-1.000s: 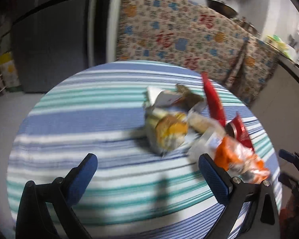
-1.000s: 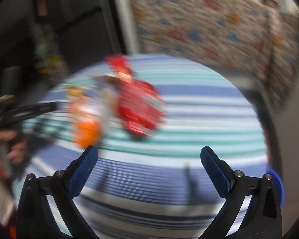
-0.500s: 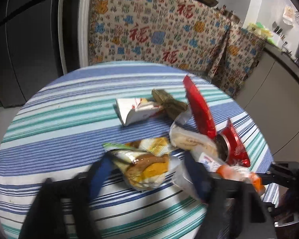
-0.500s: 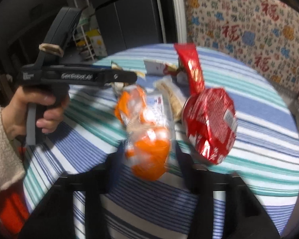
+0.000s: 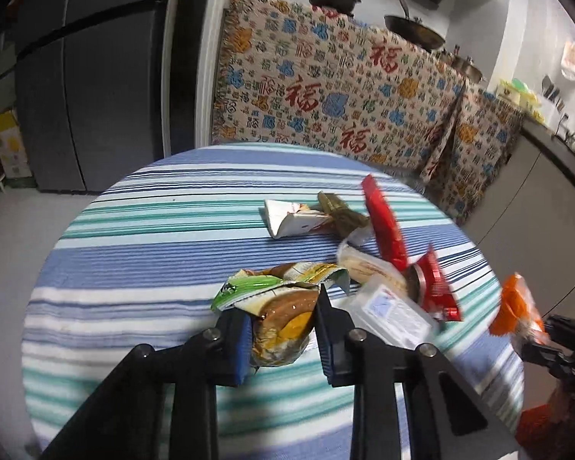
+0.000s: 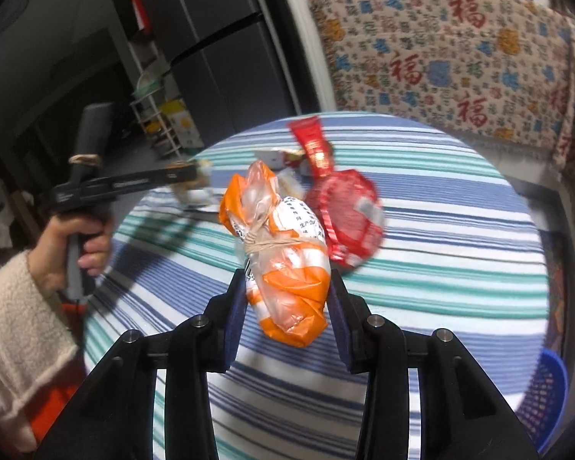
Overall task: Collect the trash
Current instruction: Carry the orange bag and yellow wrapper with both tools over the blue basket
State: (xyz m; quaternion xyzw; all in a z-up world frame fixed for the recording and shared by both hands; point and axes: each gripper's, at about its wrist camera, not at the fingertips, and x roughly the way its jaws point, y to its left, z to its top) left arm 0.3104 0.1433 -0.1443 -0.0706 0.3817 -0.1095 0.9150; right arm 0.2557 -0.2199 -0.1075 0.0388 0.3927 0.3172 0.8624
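Left gripper (image 5: 281,339): jaws clamped on green-yellow snack wrapper (image 5: 278,312), near table (image 5: 142,253) edge. Right gripper (image 6: 287,306): jaws clamped on orange plastic bag (image 6: 283,253), raised above table. Red wrapper (image 6: 345,214) lies just beyond.

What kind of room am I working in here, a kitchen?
Most likely a home kitchen or dining area: a tall dark refrigerator, a black wok on a cloth-covered counter, and a round table in a blue-and-green striped cloth strewn with food wrappers.
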